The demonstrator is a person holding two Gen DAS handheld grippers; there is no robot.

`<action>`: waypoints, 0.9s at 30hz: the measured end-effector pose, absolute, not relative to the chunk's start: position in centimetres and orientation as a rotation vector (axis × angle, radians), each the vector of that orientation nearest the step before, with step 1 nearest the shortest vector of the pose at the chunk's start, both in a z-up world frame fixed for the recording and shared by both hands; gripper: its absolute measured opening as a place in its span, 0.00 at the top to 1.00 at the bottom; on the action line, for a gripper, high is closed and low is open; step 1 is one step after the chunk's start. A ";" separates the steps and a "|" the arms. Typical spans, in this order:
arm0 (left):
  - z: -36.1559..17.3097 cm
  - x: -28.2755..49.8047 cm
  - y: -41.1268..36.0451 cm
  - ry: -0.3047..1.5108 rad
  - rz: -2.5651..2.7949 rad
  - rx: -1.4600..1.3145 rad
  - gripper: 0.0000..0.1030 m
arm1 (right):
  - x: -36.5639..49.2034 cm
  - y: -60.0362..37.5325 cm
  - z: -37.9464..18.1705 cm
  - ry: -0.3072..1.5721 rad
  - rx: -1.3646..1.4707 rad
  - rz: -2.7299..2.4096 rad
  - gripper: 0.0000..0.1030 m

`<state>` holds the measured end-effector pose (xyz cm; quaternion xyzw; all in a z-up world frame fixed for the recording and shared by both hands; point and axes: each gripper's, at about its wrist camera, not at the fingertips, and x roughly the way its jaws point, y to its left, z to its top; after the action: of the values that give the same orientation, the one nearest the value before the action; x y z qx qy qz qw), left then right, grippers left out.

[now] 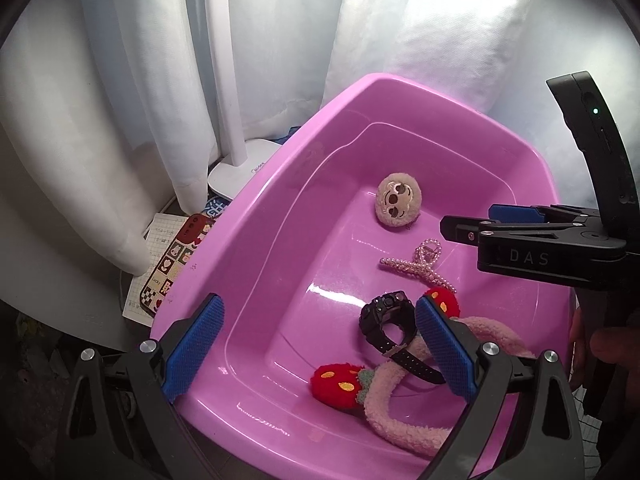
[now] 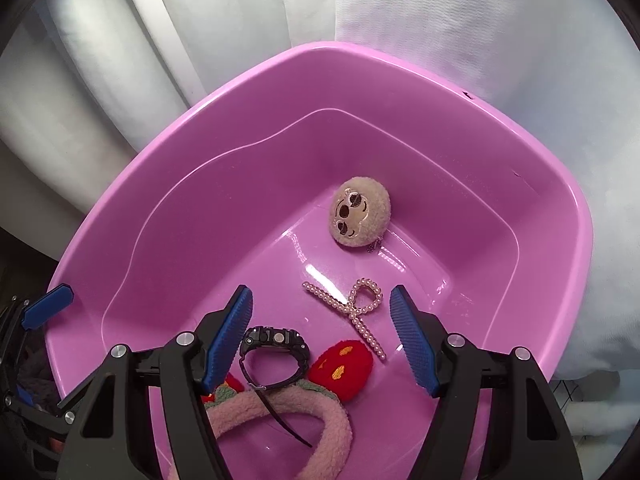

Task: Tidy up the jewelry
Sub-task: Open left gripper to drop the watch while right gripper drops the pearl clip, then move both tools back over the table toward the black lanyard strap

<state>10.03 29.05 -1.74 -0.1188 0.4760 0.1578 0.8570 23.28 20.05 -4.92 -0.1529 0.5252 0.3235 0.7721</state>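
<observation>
Pink basin [image 2: 168,184] holding jewelry, pearl hair clip [image 2: 352,312] on its floor with long axis diagonal, loop toward the far wall, black watch [image 2: 276,344] across fuzzy headband [image 2: 280,412], left tool [image 1: 320,344] and right tool [image 2: 320,336] both gaping, empty, above the basin

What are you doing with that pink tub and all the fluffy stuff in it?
A person is tidying jewelry with a two-finger gripper in each hand. Both the left gripper and the right gripper hang open over the pink tub, holding nothing. Inside lie a black watch, a pearl hair clip, a round plush face charm and a fluffy pink headband with red strawberries. The watch strap rests across the headband.
</observation>
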 end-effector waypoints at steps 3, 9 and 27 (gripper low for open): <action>-0.9 9.3 29.2 0.977 0.338 -0.251 0.08 | 22.8 19.7 -4.2 1.118 -0.315 0.707 0.34; 0.7 7.6 29.7 0.915 0.371 -0.258 0.08 | 20.5 18.1 -1.4 1.037 -0.251 0.737 0.34; 4.9 5.7 18.8 0.800 0.202 -0.147 0.07 | 10.1 -4.2 3.2 0.813 0.030 0.505 0.33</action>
<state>5.75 18.83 4.90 -0.0715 0.3886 0.0980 0.9134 10.11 -4.15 3.17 0.0147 0.3909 0.2432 0.8876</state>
